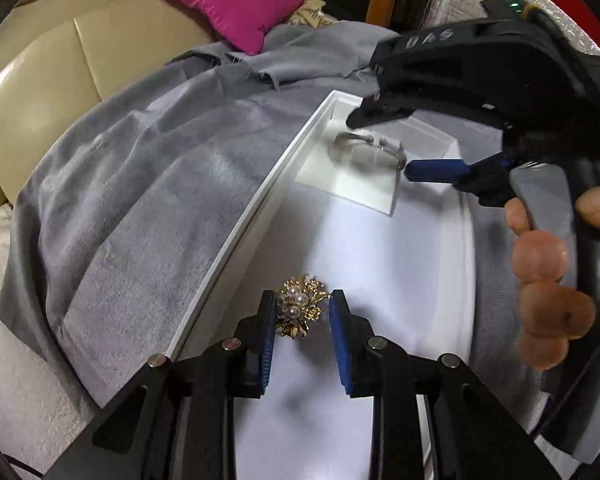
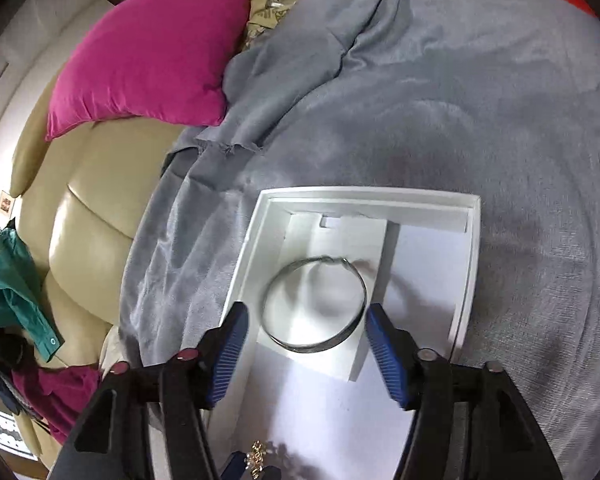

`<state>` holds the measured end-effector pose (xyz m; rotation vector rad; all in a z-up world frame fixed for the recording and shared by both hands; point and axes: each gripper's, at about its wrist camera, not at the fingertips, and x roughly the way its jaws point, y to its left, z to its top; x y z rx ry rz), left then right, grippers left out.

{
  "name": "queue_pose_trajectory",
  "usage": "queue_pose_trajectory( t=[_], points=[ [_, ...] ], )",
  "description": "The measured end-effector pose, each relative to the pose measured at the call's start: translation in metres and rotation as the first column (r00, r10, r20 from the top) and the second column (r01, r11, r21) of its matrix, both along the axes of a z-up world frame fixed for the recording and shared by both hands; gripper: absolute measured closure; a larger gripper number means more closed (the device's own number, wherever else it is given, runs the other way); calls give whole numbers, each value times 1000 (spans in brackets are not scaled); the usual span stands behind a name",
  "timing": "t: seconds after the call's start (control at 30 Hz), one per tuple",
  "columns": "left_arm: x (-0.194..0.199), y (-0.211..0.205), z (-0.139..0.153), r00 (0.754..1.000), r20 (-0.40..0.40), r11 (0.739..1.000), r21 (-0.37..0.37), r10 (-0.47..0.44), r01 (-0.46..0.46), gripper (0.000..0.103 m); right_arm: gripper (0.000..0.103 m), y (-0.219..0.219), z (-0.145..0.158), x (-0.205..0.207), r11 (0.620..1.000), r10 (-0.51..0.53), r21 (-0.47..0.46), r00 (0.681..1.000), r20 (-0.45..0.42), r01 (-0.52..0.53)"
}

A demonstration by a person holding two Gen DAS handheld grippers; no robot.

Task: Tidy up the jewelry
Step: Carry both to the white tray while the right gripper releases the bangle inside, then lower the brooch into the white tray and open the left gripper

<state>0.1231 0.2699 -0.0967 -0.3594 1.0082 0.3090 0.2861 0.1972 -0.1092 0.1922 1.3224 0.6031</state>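
Observation:
A gold brooch with pearls (image 1: 300, 307) lies on the floor of a white tray (image 1: 236, 232). My left gripper (image 1: 302, 312) is open around it, the left pad touching it, the right pad a little apart. A silver bangle (image 2: 314, 306) lies on a small white card (image 2: 332, 240) at the tray's far end. My right gripper (image 2: 306, 328) is open just above and in front of the bangle, holding nothing. In the left wrist view the right gripper (image 1: 384, 144) hovers over the bangle (image 1: 368, 150). The brooch (image 2: 256, 458) shows at the bottom of the right wrist view.
The tray (image 2: 474, 264) sits on a grey velvet cloth (image 2: 440, 100) spread over a beige leather sofa (image 2: 92, 208). A magenta cushion (image 2: 152, 56) lies at the back. Green and magenta clothes (image 2: 12, 292) hang at the left.

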Motion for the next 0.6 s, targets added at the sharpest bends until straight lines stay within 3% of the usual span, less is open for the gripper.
queue_pose_trajectory(
  t=[0.2, 0.27, 0.33, 0.37, 0.47, 0.6],
  points=[
    [-3, -6, 10, 1000, 17, 999, 45, -7, 6, 74, 30, -15, 26, -14, 997, -6, 82, 998, 58, 1],
    [-5, -9, 20, 999, 50, 997, 71, -11, 8, 67, 30, -25, 38, -21, 995, -19, 102, 996, 90, 10],
    [-9, -11, 33, 995, 102, 995, 100, -8, -3, 51, 30, -39, 49, -28, 994, -36, 102, 993, 111, 24],
    [-12, -13, 40, 990, 140, 994, 109, -8, -7, 48, 30, -48, 54, -33, 993, -48, 109, 991, 123, 35],
    [-13, -21, 52, 975, 212, 995, 78, -72, 57, 33, 30, -77, 70, -47, 992, -83, 105, 982, 168, 66],
    [-13, -33, 55, 955, 262, 989, -10, -139, 147, 32, 30, -131, 82, -70, 986, -146, 106, 970, 193, 127]
  ],
)
